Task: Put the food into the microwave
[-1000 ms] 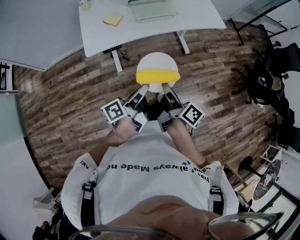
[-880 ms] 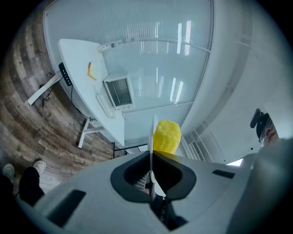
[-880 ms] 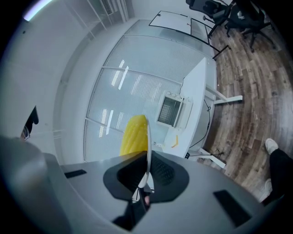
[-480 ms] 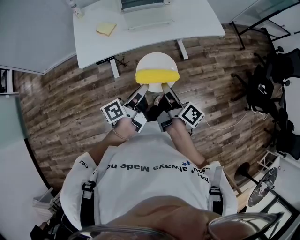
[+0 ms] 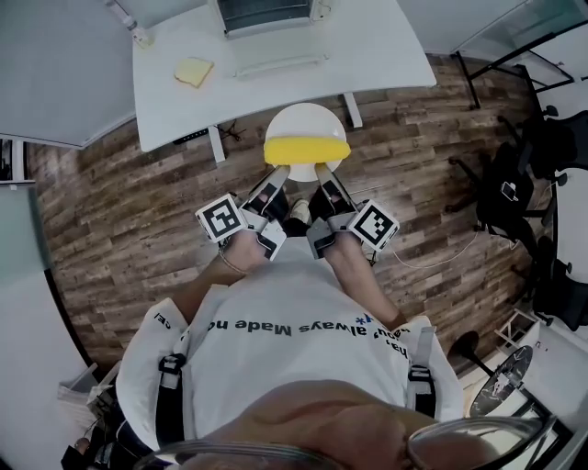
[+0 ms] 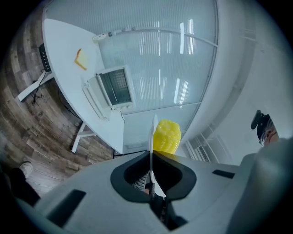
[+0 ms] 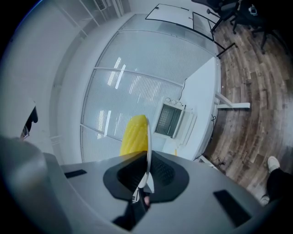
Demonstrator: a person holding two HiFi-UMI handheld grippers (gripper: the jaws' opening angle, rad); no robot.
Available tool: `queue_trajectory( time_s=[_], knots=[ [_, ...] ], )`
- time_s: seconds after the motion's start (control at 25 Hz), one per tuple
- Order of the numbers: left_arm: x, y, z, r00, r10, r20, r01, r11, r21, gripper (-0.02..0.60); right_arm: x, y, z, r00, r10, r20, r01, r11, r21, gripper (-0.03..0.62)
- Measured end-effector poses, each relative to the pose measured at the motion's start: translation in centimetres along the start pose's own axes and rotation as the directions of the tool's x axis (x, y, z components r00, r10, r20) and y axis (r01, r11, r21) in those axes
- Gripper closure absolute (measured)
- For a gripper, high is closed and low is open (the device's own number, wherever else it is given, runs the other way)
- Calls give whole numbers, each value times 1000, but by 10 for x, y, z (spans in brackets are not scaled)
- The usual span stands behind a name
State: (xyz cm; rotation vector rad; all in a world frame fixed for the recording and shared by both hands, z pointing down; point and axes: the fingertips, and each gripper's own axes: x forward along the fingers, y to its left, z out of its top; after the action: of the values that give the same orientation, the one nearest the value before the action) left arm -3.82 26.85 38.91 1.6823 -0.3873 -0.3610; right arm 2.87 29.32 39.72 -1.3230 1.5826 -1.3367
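Observation:
A white plate [image 5: 305, 119] carries a yellow corn cob [image 5: 307, 149] and is held level over the wooden floor. My left gripper [image 5: 278, 171] is shut on the plate's near-left rim, and my right gripper [image 5: 322, 169] is shut on its near-right rim. In the left gripper view the plate's thin edge [image 6: 151, 137] runs into the shut jaws, with the corn [image 6: 167, 136] behind it. The right gripper view shows the same: plate edge [image 7: 148, 141] and corn [image 7: 134, 135]. The microwave [image 5: 266, 14] stands on the white table [image 5: 386, 46] ahead, its door open.
A yellow slice [image 5: 194, 72] lies on the table left of the microwave. The table's legs [image 5: 353, 108] stand just beyond the plate. Black office chairs [image 5: 524, 156] crowd the right side. A glass wall [image 6: 160, 68] rises behind the table.
The table and microwave have drawn nearer and more of them shows at the top of the head view. Both grippers still carry the plate in the same grip.

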Motion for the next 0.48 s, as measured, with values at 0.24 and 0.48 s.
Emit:
queue_trajectory(
  time_s=[0.24,0.48],
  knots=[
    [7,-5,2,999,4,32,-4,1000,4,563,7,0,19,999,10,-31,-10,1000,2,574],
    [13,-10,5,998,-7,63,6,1000,15,563,11,3,26,998,11,-59,-12,1000,-12,574]
  ],
)
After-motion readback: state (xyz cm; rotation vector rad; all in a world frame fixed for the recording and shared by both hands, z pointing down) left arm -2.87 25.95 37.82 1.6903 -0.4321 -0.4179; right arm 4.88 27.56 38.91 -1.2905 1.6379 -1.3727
